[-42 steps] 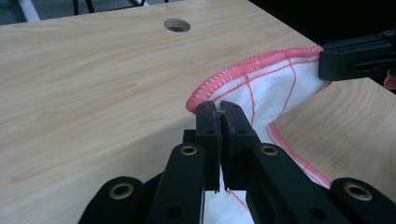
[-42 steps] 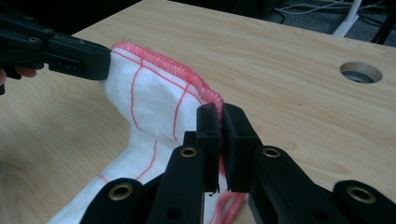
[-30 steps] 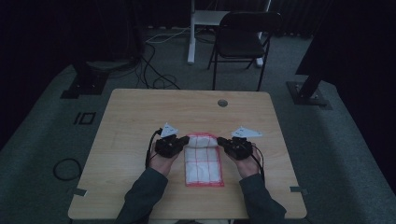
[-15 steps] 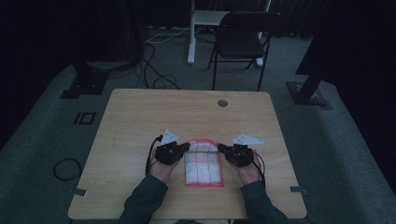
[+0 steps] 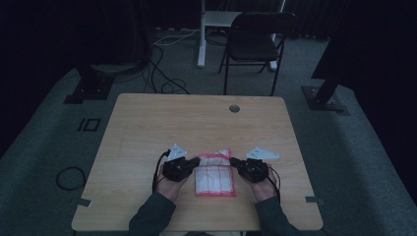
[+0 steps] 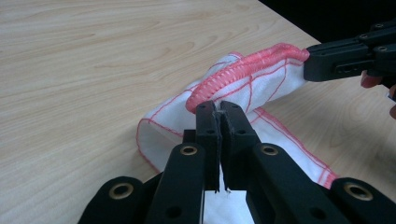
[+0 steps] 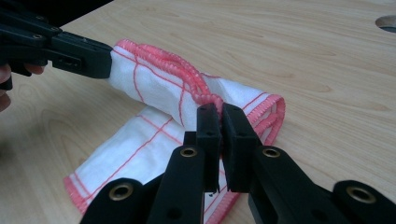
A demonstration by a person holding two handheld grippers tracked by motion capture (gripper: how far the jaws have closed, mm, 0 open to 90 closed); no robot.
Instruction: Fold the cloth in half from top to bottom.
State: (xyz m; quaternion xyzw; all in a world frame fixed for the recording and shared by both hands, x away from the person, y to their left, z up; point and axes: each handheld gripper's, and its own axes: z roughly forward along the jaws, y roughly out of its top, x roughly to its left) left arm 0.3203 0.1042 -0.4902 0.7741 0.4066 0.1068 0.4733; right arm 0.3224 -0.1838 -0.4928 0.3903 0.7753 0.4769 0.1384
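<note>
the cloth (image 5: 215, 174) lies near the table's (image 5: 147, 128) near edge. the left gripper (image 6: 218, 108) and right gripper (image 7: 219, 109) each pinch a far corner, lifting that edge. mid-fold, i judge; next, carry both corners evenly toward the near edge.

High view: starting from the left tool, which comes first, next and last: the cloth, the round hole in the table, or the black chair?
1. The cloth: right at the left tool, which is shut on its raised pink edge.
2. The round hole: farther up the table, near its far edge.
3. The black chair: farthest, on the floor beyond the table.
</note>
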